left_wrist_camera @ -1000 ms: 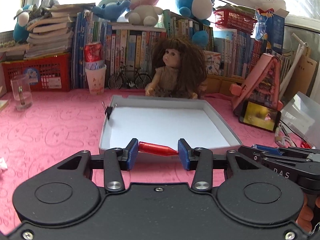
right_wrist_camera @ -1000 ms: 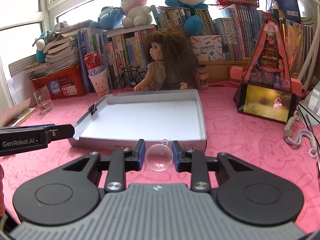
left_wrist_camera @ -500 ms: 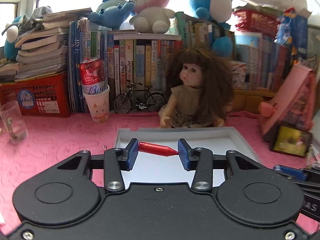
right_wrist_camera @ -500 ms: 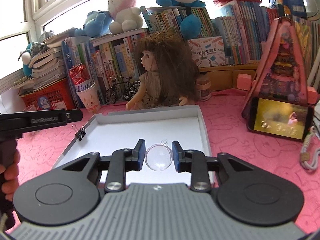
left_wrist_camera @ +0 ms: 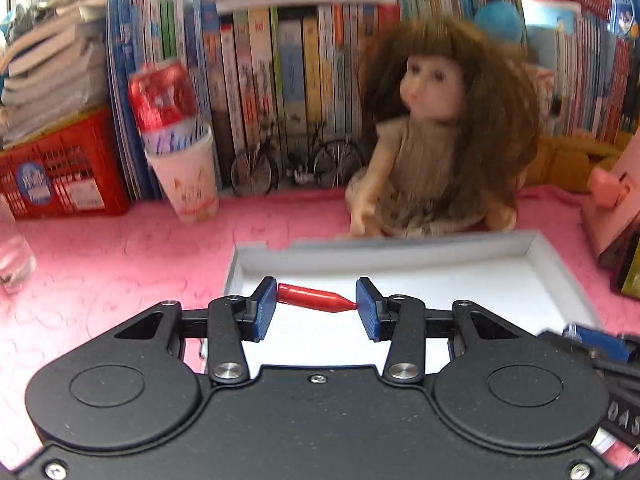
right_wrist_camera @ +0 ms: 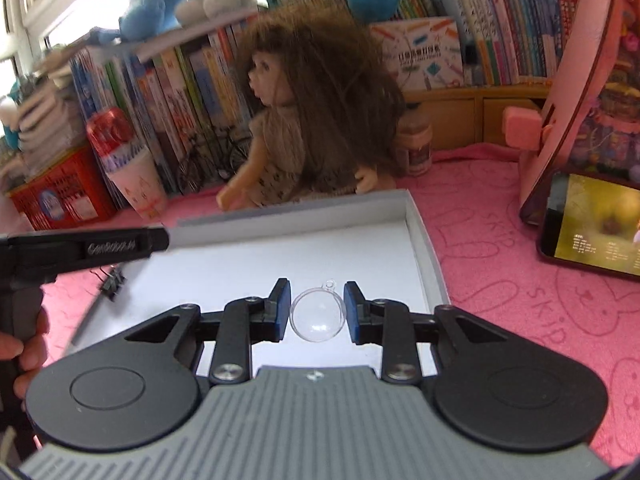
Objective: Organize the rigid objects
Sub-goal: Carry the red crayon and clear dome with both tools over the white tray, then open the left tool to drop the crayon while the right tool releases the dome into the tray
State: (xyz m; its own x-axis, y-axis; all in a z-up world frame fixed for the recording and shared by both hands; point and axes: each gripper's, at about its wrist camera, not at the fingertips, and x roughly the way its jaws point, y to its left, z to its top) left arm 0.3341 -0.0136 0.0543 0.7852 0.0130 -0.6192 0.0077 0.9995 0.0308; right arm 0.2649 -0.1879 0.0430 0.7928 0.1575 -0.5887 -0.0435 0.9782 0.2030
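My left gripper (left_wrist_camera: pixel 316 307) is shut endwise on a small red bullet-shaped cap (left_wrist_camera: pixel 314 298), held crosswise above the near left part of a shallow white cardboard box lid (left_wrist_camera: pixel 400 254). In the right wrist view my right gripper (right_wrist_camera: pixel 316 311) is shut on a clear plastic ball (right_wrist_camera: pixel 317 315) with a small loop on top, hovering over the same white box lid (right_wrist_camera: pixel 418 236). A black binder clip (right_wrist_camera: pixel 112 282) sits on that lid's left wall. The left gripper's body (right_wrist_camera: pixel 84 250) juts in from the left, held by a hand (right_wrist_camera: pixel 28 354).
A doll (left_wrist_camera: pixel 436 136) sits right behind the lid on the pink cloth. Further back are a cup with a red can (left_wrist_camera: pixel 176 148), a model bicycle (left_wrist_camera: pixel 296 162), rows of books and a red basket (left_wrist_camera: pixel 60 172). A phone (right_wrist_camera: pixel 592 224) leans on a pink stand at right.
Both grippers have moved forward over the lid, towards the doll, which now looks much larger. Each still holds its object as before.
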